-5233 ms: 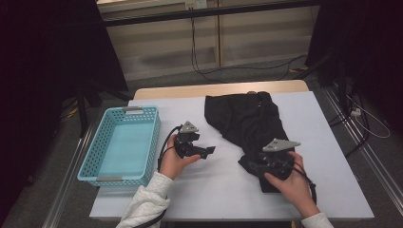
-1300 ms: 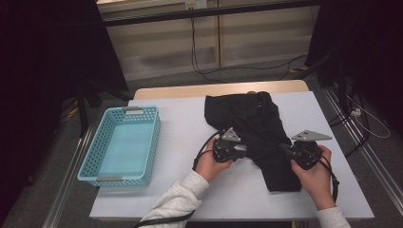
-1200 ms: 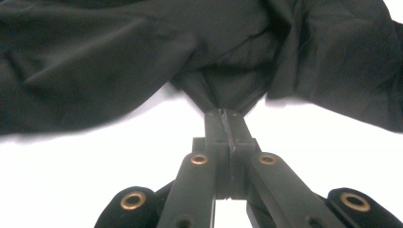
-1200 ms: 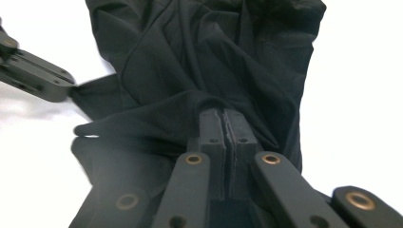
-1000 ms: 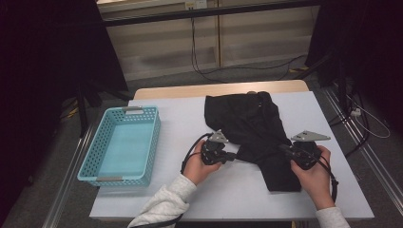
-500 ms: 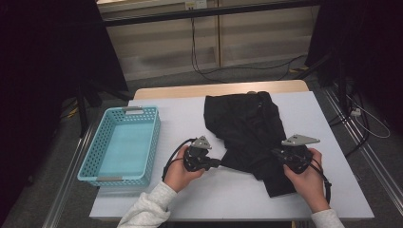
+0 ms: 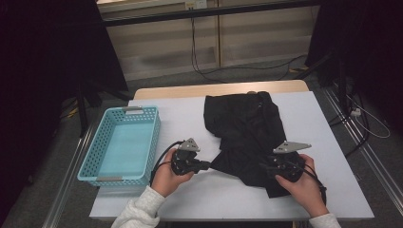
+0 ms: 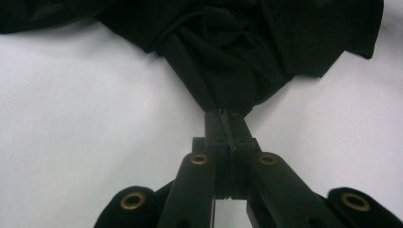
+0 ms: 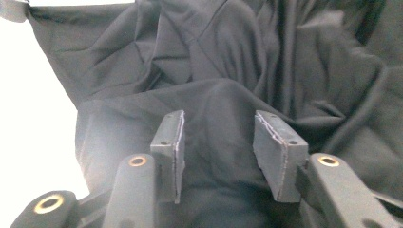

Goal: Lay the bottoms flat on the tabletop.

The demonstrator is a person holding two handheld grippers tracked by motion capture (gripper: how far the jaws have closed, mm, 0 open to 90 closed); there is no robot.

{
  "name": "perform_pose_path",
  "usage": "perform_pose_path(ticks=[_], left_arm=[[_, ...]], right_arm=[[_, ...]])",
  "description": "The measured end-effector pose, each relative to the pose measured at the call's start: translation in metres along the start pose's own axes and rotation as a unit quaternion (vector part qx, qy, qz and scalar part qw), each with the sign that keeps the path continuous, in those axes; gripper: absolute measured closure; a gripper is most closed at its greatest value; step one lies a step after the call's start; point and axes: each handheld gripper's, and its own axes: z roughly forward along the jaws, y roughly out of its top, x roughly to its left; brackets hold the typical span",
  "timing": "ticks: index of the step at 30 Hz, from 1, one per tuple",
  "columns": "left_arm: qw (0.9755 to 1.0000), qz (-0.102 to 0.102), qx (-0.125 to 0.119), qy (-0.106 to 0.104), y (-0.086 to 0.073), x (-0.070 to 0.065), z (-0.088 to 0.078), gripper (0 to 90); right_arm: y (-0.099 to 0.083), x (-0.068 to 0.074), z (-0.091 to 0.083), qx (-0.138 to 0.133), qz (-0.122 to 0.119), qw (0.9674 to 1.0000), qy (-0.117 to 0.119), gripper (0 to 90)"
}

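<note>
White table (image 7: 190, 199) carries one black garment (image 7: 247, 128) at centre-right and one turquoise basket (image 7: 102, 164) on the left. Two grippers: left gripper (image 8: 223, 124) pinching the garment's edge, right gripper (image 9: 219, 145) just spreading, over cloth.

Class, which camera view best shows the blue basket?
The high view: the blue basket sits whole on the white table, left of the black garment. The two gripper views show garment and table instead.
</note>
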Motion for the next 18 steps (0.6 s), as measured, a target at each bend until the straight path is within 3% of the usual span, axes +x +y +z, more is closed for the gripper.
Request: perform_pose_path(ticks=[3,7,12,18], left_arm=[[1.0,-0.002,0.004,0.001,-0.004,-0.001,-0.001,90.0],[1.0,-0.005,0.008,0.004,-0.007,-0.001,-0.004,90.0],[0.9998,-0.004,0.015,0.011,-0.011,-0.006,-0.011,90.0],[0.9996,-0.008,0.014,0.022,-0.016,-0.006,-0.017,90.0]], right_arm=[[0.0,-0.005,-0.012,-0.019,0.01,0.9998,0.002,45.5],[-0.005,-0.015,-0.026,-0.031,0.03,0.9989,-0.016,42.1],[-0.016,-0.026,-0.036,-0.029,0.042,0.9974,-0.051,42.3],[-0.03,-0.038,-0.04,-0.018,0.069,0.995,-0.07,43.4]])
